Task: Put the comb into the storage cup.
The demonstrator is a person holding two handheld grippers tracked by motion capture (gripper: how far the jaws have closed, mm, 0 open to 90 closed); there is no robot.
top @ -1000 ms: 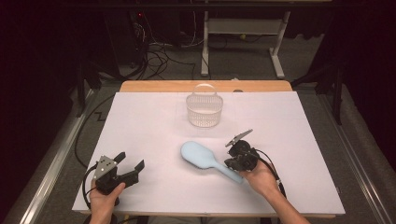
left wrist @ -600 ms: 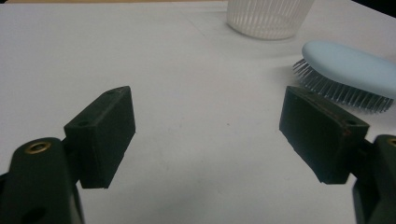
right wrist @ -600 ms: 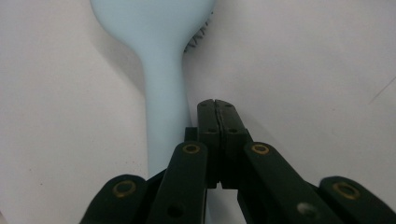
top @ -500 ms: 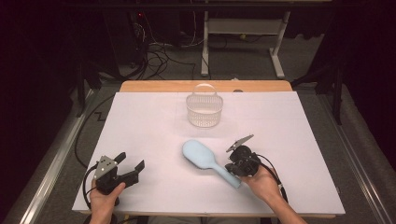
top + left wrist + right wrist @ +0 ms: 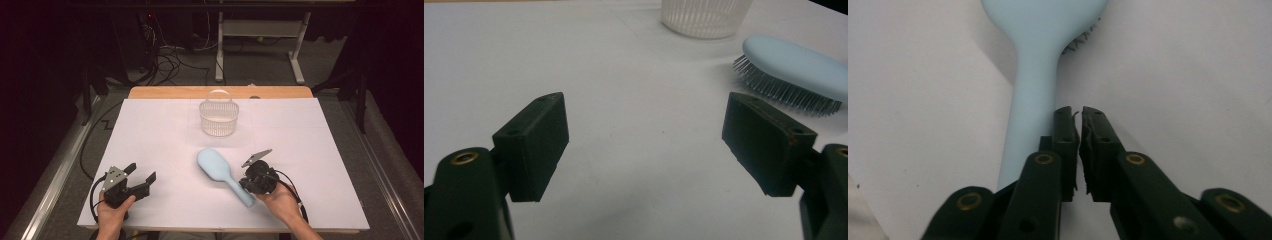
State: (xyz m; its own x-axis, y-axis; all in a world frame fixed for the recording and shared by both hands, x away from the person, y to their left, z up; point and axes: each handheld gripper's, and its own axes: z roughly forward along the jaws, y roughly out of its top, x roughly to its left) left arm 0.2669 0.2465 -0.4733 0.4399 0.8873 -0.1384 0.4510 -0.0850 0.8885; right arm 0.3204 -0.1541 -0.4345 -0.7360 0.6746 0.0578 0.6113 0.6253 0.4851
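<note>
White paper covers the table point(image 5: 150, 130). Beside the right gripper point(image 5: 1079, 131), whose jaws are nearly pressed together with only a slit between and have just been parting slightly, nothing pinched, the light blue hairbrush point(image 5: 222, 175) is laid, its handle just left of them. Farther off, the left gripper point(image 5: 142, 175) is held spread wide; beyond the brush a white basket point(image 5: 218, 118) is seen.

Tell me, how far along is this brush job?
Nothing looks done yet: the brush lies bristles-down on the table, apart from the basket, which looks empty. In hand: the right gripper sits beside the brush's handle, its jaws just starting to open, with nothing between them. The left gripper rests open, off to the side. Probably left: grip the handle and carry the brush to the basket.
</note>
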